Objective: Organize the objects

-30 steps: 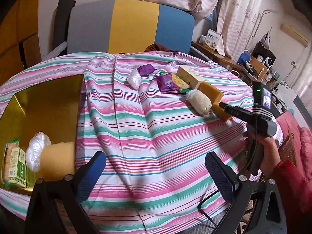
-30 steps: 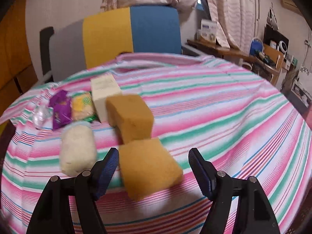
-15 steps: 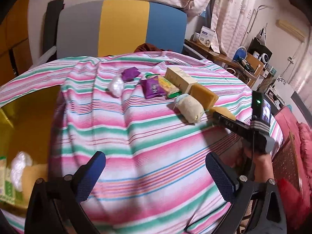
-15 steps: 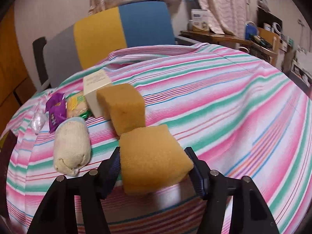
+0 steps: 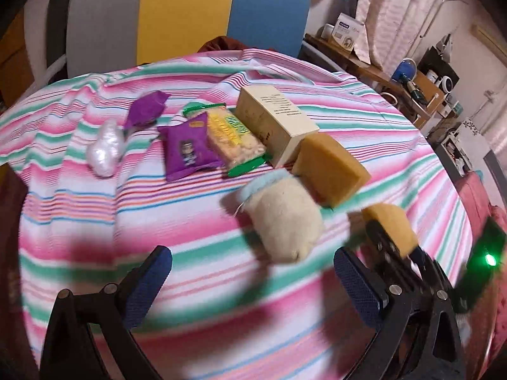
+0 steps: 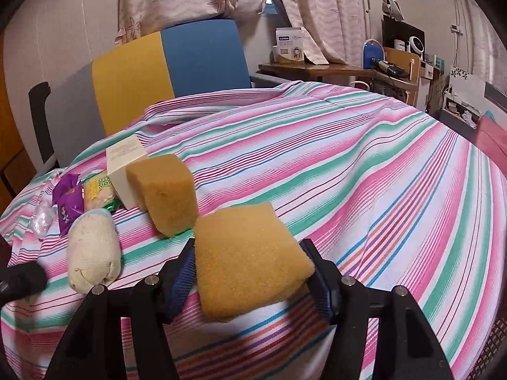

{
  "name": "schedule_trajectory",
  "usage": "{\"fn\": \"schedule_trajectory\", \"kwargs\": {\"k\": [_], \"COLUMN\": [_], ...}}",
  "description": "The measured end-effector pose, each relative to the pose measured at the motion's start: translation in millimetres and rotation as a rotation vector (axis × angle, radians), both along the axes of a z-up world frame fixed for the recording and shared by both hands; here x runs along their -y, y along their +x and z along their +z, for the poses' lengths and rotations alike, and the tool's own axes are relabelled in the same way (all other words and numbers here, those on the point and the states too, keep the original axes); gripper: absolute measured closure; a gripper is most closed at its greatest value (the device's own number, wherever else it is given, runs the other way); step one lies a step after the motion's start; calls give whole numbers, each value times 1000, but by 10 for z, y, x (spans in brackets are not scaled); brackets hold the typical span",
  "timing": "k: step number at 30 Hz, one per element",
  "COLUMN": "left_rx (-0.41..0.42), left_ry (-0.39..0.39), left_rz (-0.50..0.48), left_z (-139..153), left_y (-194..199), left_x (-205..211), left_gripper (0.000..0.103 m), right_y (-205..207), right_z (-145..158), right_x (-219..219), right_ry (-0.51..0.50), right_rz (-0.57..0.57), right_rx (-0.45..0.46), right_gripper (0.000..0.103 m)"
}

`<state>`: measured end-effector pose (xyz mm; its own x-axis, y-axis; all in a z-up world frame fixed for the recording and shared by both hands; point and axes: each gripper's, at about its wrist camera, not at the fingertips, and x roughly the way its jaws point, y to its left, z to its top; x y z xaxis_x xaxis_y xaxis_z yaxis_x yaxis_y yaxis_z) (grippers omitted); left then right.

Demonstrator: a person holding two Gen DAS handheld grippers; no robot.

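My right gripper (image 6: 250, 272) is shut on a yellow sponge (image 6: 247, 256) and holds it just above the striped tablecloth (image 6: 364, 171); the held sponge also shows in the left wrist view (image 5: 391, 229). A second yellow sponge (image 6: 164, 193) (image 5: 329, 169), a cream rolled sock (image 6: 92, 253) (image 5: 283, 218), a cream box (image 5: 272, 123), a green snack pack (image 5: 234, 139), a purple snack pack (image 5: 187, 152), a purple wrapper (image 5: 145, 107) and a clear plastic wad (image 5: 106, 148) lie on the cloth. My left gripper (image 5: 250, 281) is open and empty, near the sock.
A grey, yellow and blue chair back (image 5: 183, 12) stands behind the table. A wooden side desk (image 6: 332, 69) with a box and small appliances is at the right. A pink cushion (image 6: 491, 139) is at the far right edge.
My right gripper closed on the near sponge and lifted it slightly. My left gripper swung right and forward toward the objects; the gold tray has left its view.
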<state>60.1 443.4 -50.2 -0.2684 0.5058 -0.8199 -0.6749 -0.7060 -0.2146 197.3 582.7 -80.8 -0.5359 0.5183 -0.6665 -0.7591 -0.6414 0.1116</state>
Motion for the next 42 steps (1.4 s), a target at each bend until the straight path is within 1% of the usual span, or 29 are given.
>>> {"fn": "schedule_trajectory", "kwargs": {"k": [5,7,8,9,10,12,14,16,17,18,20,22,26,32,34,38,42], "left_rx": [-54,-69,-73,-75,-71,-37,-11,-28,-24,-35,-77,-92,-64,-61,-59,-31,-35], "left_ry": [-59,-66,-57,-45,-39,5,45,85,102,110,103,109,134,157,154,178,191], "left_rz": [1,1,-3,-7,-8,-26,-43,-66,-89,-109,-135,-137,-109,-73,-64,-46,-35], "left_z": [-114,-148,-159,-177,-196,-247,-290,-294,-304,-306,-302,-285,-289,-298,-282,-234,-170], "left_y": [-22,-37,-37,-38,-55,-68,-66,-23,-7,23,88,119,90,103,130,190,233], "left_x": [-281,-349,-369,-379,-386,-371,-346,-300,-280,-257,-222,-159,-15,289,377,623,885], "left_gripper": [0,1,4,10,13,24,28,36,43,45,46,47,47,47,47,48,48], "right_y": [-9,3,8,10,13,13,12,14,16,14,15,18,3,4,-7,-32,-40], "right_z": [-24,-26,-28,-27,-30,-34,-33,-36,-36,-37,-40,-34,-32,-19,-13,-10,7], "right_x": [-8,3,1,-1,-11,-17,-14,-16,-14,-15,-14,-7,4,15,32,50,77], "right_ry": [0,4,3,3,2,-1,0,2,3,3,2,5,13,29,36,41,57], "right_rz": [-12,-14,-15,-17,-19,-18,-18,-18,-18,-17,-17,-18,-20,-19,-10,6,14], "right_rx": [11,7,6,4,3,3,2,-1,-2,-3,-3,-1,6,9,8,12,15], "right_gripper": [39,39,39,39,39,39,39,39,39,39,39,39,39,39,39,39,39]}}
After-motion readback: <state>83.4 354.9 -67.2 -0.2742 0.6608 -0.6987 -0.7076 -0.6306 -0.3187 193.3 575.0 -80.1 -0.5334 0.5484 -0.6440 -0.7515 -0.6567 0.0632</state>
